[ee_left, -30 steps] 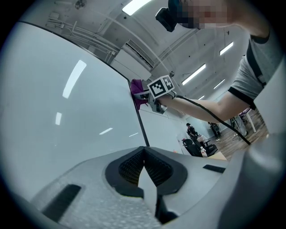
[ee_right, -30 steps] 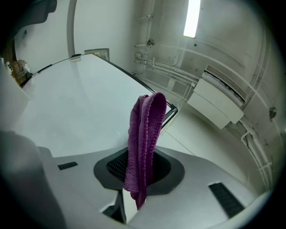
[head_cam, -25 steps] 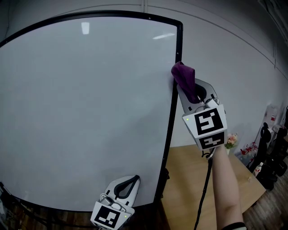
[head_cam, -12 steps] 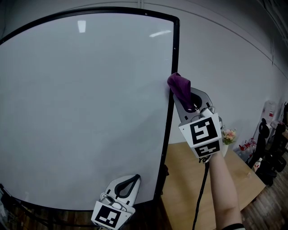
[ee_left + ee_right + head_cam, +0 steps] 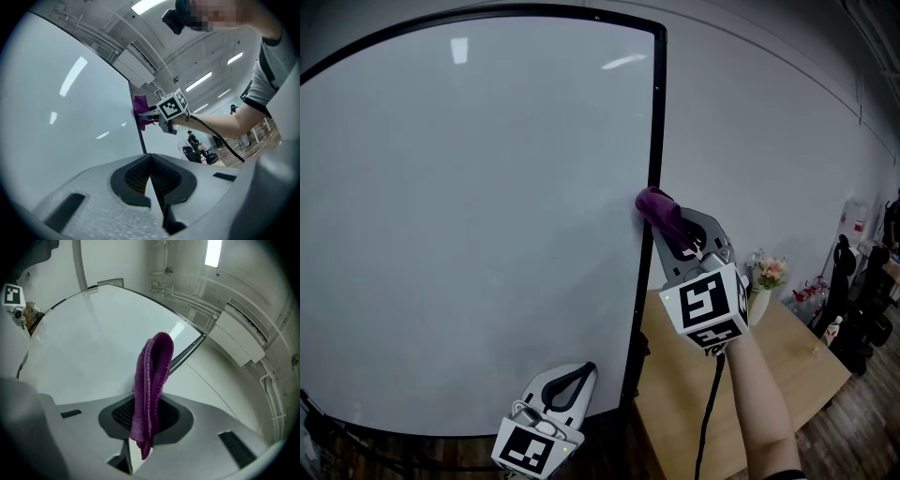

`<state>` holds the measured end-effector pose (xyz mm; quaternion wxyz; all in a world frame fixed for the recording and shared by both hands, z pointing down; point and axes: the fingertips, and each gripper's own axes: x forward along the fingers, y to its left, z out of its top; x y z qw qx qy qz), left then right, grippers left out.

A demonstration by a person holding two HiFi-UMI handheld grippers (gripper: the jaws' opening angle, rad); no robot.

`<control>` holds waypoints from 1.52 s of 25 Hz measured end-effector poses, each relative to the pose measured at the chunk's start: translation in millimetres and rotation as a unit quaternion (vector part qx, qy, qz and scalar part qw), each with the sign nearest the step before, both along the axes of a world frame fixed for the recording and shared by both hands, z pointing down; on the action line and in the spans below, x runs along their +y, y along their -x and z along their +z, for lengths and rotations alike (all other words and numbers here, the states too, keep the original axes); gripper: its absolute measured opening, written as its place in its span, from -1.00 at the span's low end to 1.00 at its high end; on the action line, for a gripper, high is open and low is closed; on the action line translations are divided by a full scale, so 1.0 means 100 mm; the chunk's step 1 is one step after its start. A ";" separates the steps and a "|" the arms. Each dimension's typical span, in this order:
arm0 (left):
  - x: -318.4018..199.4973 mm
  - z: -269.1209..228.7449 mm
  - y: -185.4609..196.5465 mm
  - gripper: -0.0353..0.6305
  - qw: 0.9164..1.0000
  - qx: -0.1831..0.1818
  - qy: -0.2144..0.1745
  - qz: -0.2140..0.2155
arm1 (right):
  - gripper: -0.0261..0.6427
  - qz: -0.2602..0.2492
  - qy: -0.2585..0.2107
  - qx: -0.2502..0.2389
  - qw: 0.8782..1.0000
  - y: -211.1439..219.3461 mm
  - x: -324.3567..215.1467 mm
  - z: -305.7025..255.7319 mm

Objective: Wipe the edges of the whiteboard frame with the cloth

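Observation:
A large whiteboard [image 5: 469,216] with a thin black frame [image 5: 655,112] fills the head view. My right gripper [image 5: 667,225] is shut on a purple cloth [image 5: 659,211], and the cloth presses against the frame's right vertical edge about halfway up. The right gripper view shows the folded cloth [image 5: 151,390] clamped between the jaws, the frame edge [image 5: 187,351] running behind it. My left gripper [image 5: 569,382] hangs low near the board's bottom edge, shut with nothing in it. The left gripper view shows its jaws closed together [image 5: 151,177] and the cloth [image 5: 139,108] far off.
A wooden table [image 5: 741,375] stands right of the board below my right arm, with a small vase of flowers [image 5: 765,277] on it. Dark objects [image 5: 853,309] crowd the far right by the wall. A cable [image 5: 705,412] hangs from the right gripper.
My right gripper has slid the purple cloth down the frame's right edge, from near the upper part to about mid-height. The left gripper has stayed put.

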<state>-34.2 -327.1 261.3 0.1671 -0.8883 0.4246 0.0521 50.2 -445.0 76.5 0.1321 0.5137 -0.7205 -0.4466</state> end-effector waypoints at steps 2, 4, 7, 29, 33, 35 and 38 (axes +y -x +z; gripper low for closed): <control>0.01 0.01 -0.01 -0.84 1.000 0.000 0.001 0.005 | -0.71 0.005 0.006 0.007 1.000 0.00 0.00 0.09; 0.02 0.03 -0.02 -0.84 1.000 -0.001 0.001 0.009 | -0.71 0.009 0.011 0.010 1.000 0.00 -0.01 0.19; 0.03 0.06 -0.01 -0.84 1.000 0.002 0.003 0.011 | -0.71 0.015 0.018 0.015 1.000 -0.01 -0.02 0.33; 0.24 0.32 0.24 -0.84 0.999 0.012 0.032 0.006 | -0.72 0.063 0.066 0.036 0.995 -0.01 -0.04 1.07; 0.27 0.37 0.30 -0.84 0.999 0.013 0.035 0.006 | -0.72 0.074 0.076 0.040 0.994 0.01 -0.05 1.21; 0.29 0.39 0.31 -0.84 0.999 0.015 0.037 0.008 | -0.72 0.078 0.080 0.043 0.993 0.02 -0.05 1.29; 0.32 0.41 0.33 -0.84 0.999 0.017 0.041 0.010 | -0.72 0.082 0.085 0.048 0.992 0.03 -0.04 1.38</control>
